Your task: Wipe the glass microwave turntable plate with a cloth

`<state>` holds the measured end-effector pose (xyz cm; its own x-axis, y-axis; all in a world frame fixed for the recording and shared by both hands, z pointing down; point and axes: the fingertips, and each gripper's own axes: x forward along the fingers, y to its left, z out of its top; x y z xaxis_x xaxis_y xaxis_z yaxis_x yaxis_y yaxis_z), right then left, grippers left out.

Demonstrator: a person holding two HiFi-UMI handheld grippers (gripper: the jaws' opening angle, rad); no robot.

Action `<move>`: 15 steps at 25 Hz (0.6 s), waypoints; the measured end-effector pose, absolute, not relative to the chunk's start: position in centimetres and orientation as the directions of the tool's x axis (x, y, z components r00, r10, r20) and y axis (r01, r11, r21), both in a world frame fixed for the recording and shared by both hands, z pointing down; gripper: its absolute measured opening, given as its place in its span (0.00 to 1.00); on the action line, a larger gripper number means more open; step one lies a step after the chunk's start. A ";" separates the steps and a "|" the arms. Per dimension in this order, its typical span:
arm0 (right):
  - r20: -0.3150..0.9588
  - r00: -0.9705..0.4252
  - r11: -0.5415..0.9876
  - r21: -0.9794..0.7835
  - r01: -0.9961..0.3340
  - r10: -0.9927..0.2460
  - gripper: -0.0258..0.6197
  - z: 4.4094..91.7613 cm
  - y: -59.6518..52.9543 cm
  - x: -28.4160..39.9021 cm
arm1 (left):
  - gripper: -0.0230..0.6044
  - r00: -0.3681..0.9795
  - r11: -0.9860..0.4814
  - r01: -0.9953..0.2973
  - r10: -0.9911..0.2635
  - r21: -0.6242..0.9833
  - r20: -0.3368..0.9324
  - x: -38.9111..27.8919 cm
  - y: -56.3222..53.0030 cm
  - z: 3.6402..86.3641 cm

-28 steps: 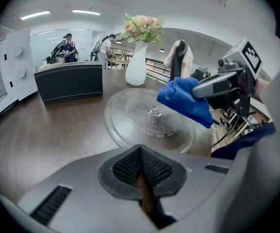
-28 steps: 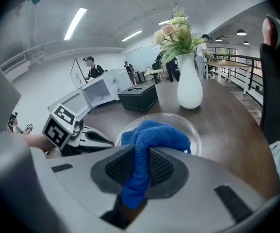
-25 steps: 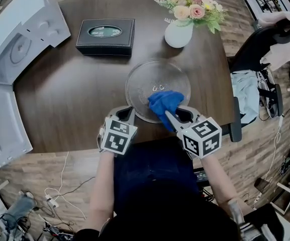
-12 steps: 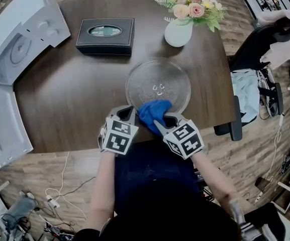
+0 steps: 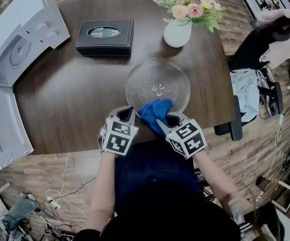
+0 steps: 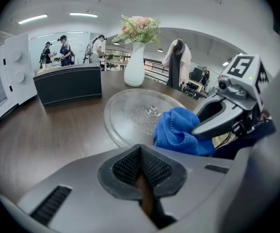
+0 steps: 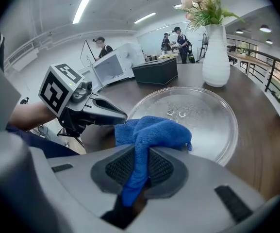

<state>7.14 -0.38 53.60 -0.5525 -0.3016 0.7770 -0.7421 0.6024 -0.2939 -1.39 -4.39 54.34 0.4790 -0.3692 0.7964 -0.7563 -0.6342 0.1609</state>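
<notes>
1. We are holding the left hand-held gripper [image 5: 125, 115] closed, empty, beside the glass plate [image 5: 157, 77] on the bench [image 5: 69, 92].
2. We are wiping: right hand-held gripper [image 5: 165, 122] clamping the blue cloth [image 5: 155, 109] on its near edge; next, probably sweeping farther.

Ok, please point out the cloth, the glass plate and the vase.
cloth [image 5: 155, 110], head view, middle of the blue bundle.
plate [image 5: 150, 77], head view, bare far half.
vase [image 5: 177, 33], head view, white body.
</notes>
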 end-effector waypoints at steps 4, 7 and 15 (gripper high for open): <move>0.785 -0.532 0.578 -0.284 -0.765 -0.317 0.12 53.7 -1.0 8.6 | 0.04 0.482 -0.639 -0.752 -0.367 0.160 0.796 -1.4 -4.4 54.3; 0.792 -0.510 0.552 -0.274 -0.788 -0.335 0.12 53.7 -1.5 9.8 | 0.04 0.483 -0.642 -0.750 -0.365 0.161 0.796 -1.3 -4.4 54.3; 0.809 -0.458 0.501 -0.243 -0.831 -0.368 0.12 53.9 -2.7 12.7 | 0.04 0.488 -0.650 -0.743 -0.362 0.161 0.794 -1.3 -4.4 54.3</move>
<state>12.70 -2.74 53.85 -0.4583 -0.3681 0.8090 -0.8308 0.5007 -0.2429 -1.30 -4.44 54.25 0.4883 -0.3617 0.7941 -0.7428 -0.6499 0.1608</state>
